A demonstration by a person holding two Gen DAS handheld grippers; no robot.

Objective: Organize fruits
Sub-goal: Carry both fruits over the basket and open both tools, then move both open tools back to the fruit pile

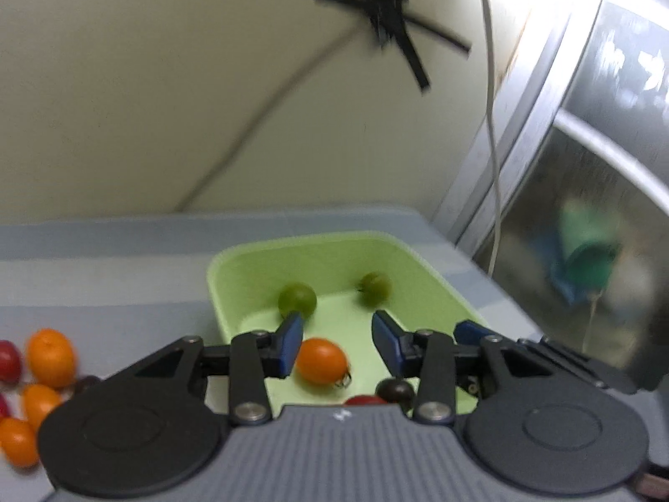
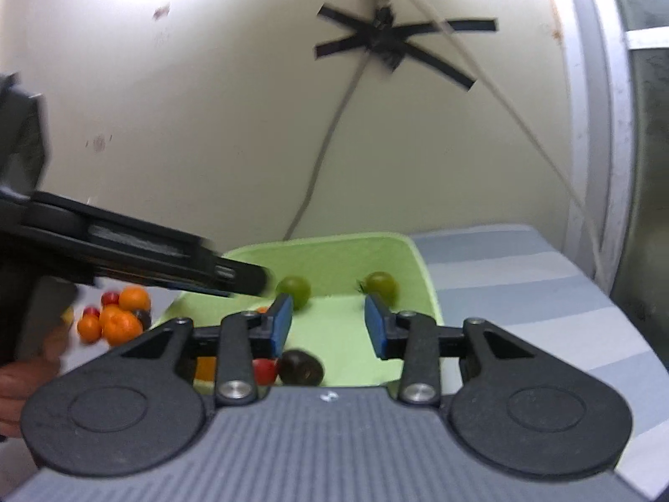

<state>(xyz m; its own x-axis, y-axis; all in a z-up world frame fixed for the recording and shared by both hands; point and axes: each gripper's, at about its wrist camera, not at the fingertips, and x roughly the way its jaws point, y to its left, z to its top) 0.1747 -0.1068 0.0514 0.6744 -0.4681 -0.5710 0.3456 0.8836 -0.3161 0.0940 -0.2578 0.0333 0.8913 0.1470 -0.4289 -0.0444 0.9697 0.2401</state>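
Note:
A light green tray holds two green tomatoes, an orange one, a dark one and a red one, partly hidden. My left gripper is open and empty over the tray, with the orange tomato below its jaws. My right gripper is open and empty over the same tray, above the dark tomato and red tomato. The left gripper's body crosses the right wrist view at the left. A pile of orange and red fruits lies on the table left of the tray.
The table has a blue striped cloth. A cream wall with a black tape cross and cables stands behind. A metal window frame is at the right. The loose fruit pile also shows in the right wrist view.

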